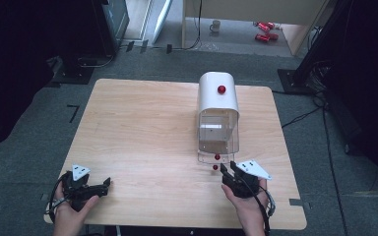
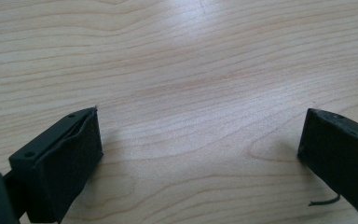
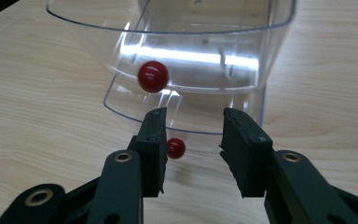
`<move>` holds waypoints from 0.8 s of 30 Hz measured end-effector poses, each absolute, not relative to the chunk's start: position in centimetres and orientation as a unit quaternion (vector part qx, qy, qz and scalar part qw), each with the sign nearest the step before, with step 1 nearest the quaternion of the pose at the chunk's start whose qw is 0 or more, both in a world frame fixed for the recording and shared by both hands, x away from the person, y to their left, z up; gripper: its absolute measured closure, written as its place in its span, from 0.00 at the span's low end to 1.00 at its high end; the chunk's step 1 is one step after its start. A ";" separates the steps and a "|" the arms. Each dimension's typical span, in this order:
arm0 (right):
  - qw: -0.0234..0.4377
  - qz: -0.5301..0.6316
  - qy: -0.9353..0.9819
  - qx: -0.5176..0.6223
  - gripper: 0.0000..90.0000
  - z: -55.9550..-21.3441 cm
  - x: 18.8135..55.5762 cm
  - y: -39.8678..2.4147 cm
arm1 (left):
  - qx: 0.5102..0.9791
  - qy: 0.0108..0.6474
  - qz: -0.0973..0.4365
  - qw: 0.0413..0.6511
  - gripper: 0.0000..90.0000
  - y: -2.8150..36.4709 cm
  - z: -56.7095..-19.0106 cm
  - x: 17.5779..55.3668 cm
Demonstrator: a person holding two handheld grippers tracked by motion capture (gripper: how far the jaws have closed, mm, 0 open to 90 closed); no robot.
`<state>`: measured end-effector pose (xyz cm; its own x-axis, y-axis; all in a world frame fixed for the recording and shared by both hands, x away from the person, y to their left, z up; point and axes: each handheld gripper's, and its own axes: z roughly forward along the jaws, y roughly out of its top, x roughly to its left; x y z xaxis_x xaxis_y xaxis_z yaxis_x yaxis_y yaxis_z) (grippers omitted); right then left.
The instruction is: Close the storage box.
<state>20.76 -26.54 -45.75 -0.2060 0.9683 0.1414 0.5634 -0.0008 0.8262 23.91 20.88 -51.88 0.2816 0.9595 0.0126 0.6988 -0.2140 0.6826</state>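
Observation:
A white box [image 1: 217,96] with a rounded top and a red knob [image 1: 221,89] stands on the wooden table [image 1: 142,132], right of centre. Its clear plastic front [image 1: 217,132] faces me and carries a red knob [image 1: 217,157]; a second red knob [image 1: 215,167] sits just below. My right gripper [image 1: 228,168] points at this front from close by. In the right gripper view its jaws [image 3: 193,116] stand apart with nothing between them; the larger knob [image 3: 153,76] is above the left jaw and the smaller knob [image 3: 175,148] is beside it. My left gripper [image 1: 106,186] rests open at the near left corner.
In the left gripper view bare wood [image 2: 191,56] lies between the wide-set fingers [image 2: 74,149]. Beyond the table's far edge on the grey floor are a mug [image 1: 216,25], red cans [image 1: 265,30] and black stands [image 1: 86,44]. The table edge runs just behind both hands.

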 end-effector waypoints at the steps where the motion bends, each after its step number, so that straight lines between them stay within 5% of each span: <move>1: 0.248 0.407 0.662 0.578 0.69 -45.7 20.9 -26.2 | 0.746 0.556 0.225 0.290 0.00 20.9 -51.9 23.9; 24: 0.261 0.413 0.649 0.584 0.83 -45.3 21.7 -23.7 | 0.750 0.551 0.223 0.292 0.00 20.8 -51.9 23.9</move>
